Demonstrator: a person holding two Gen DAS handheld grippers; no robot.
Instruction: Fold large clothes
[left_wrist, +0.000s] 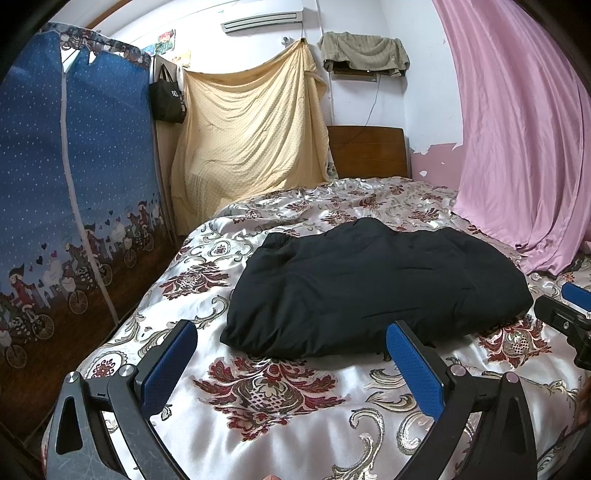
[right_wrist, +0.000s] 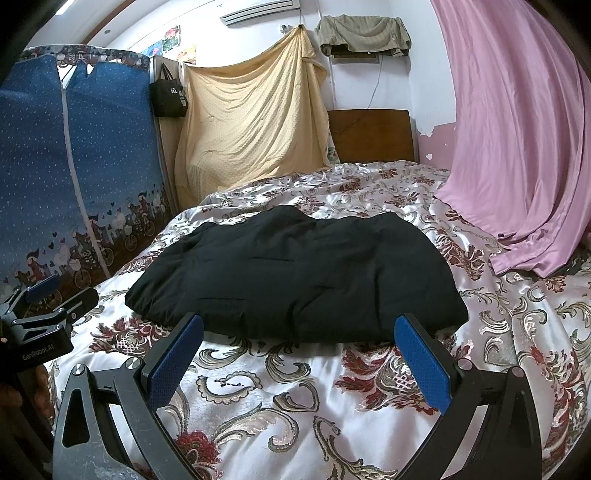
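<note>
Bed (left_wrist: 280, 417): satin floral cover, likely slick. Jacket (left_wrist: 373, 288) lies mid-bed as a black padded bundle, already folded into a thick slab by the look of it. Judgement: soft, bulky, light for its size, springs back; outer shell may slide on satin. Best hold: near hem corners, pinching all layers. Left gripper (left_wrist: 291, 343) and right gripper (right_wrist: 299, 332) both spread wide, empty, just short of the near edge, not touching.

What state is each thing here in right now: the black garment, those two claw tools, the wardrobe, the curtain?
Black garment: folded into a bundle, lying on the bedspread.
Left gripper: open, empty.
Right gripper: open, empty.
Blue fabric wardrobe: zipped shut.
Pink curtain: hanging, hem resting on bed.
</note>
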